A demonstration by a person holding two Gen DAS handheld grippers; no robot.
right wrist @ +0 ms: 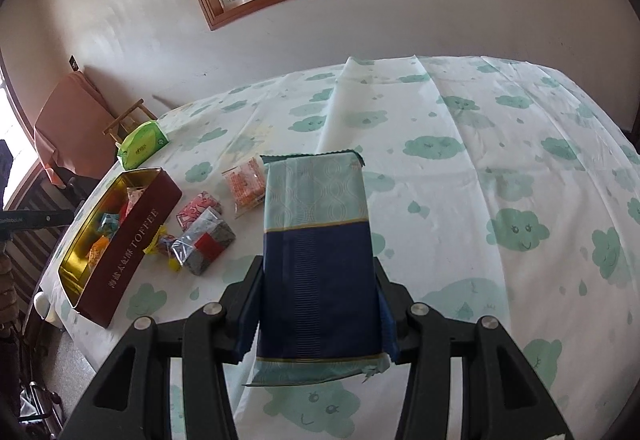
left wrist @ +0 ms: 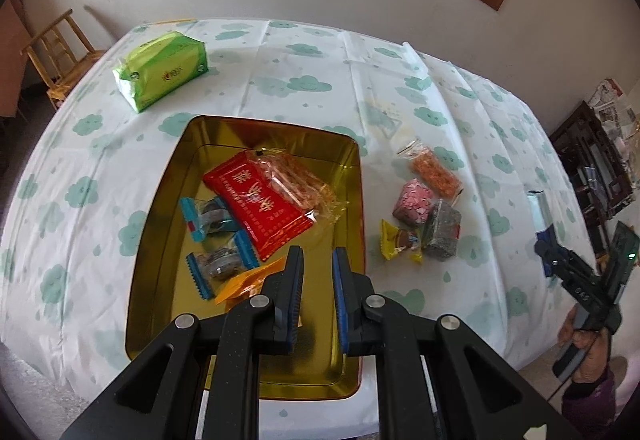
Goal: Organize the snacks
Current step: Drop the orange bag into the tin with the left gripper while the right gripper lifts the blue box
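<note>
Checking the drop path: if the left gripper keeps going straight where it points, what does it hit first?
Likely the red packet lying in the gold tin; the left gripper points over it, open and empty, though depth is unclear.

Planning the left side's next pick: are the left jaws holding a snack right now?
No. In the left wrist view the left gripper hangs over the gold tin with bare space between its jaws and no snack in them.

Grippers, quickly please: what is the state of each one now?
Left gripper: open, holding nothing, above the gold tin.
Right gripper: shut on the blue snack packet.
</note>
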